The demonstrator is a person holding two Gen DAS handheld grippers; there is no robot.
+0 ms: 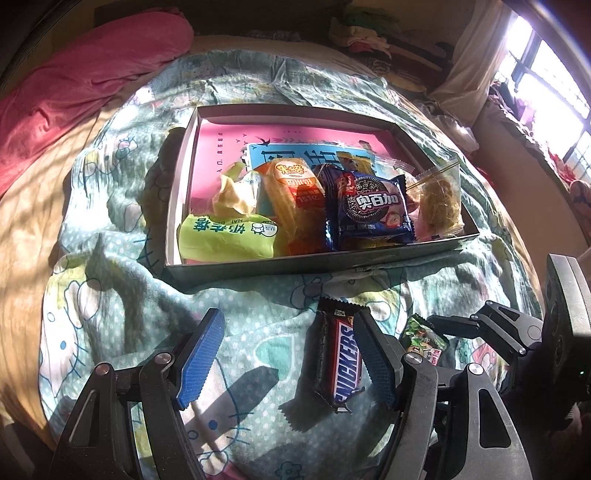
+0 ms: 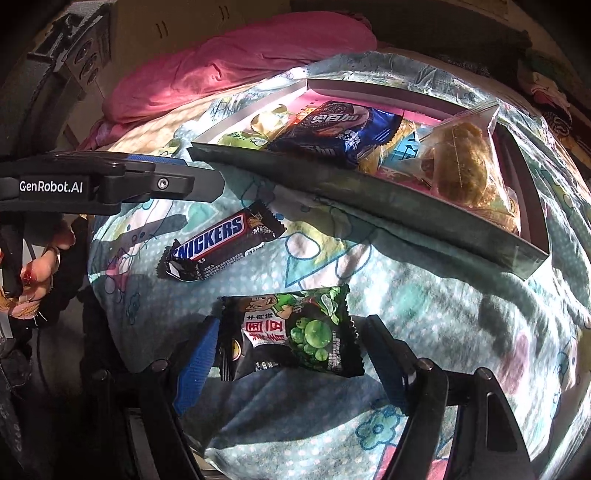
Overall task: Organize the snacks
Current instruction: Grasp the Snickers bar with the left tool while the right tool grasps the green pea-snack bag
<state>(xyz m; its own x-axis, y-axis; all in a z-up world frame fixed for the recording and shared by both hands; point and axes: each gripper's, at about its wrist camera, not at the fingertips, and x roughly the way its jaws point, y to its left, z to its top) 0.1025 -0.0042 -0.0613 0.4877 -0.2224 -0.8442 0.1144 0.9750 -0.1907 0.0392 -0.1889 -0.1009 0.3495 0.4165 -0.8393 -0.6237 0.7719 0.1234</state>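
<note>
A shallow box [image 1: 258,267] [image 2: 369,206] with a pink floor lies on the bed. It holds several snacks, among them a blue cookie pack [image 1: 369,206] [image 2: 332,129]. A Snickers bar [image 1: 338,358] [image 2: 221,243] lies on the blanket in front of the box. My left gripper [image 1: 290,332] is open; its right finger partly covers the bar. A black green-pea packet [image 2: 291,332] [image 1: 424,338] lies between the wide-open fingers of my right gripper [image 2: 291,328]; I cannot tell whether the pads touch it.
A patterned blanket [image 1: 110,258] covers the bed. A pink pillow [image 1: 74,92] [image 2: 229,70] lies at the back. A window [image 1: 546,74] and piled clothes [image 1: 362,33] are at the right. The left gripper [image 2: 110,181] reaches in at the left of the right wrist view.
</note>
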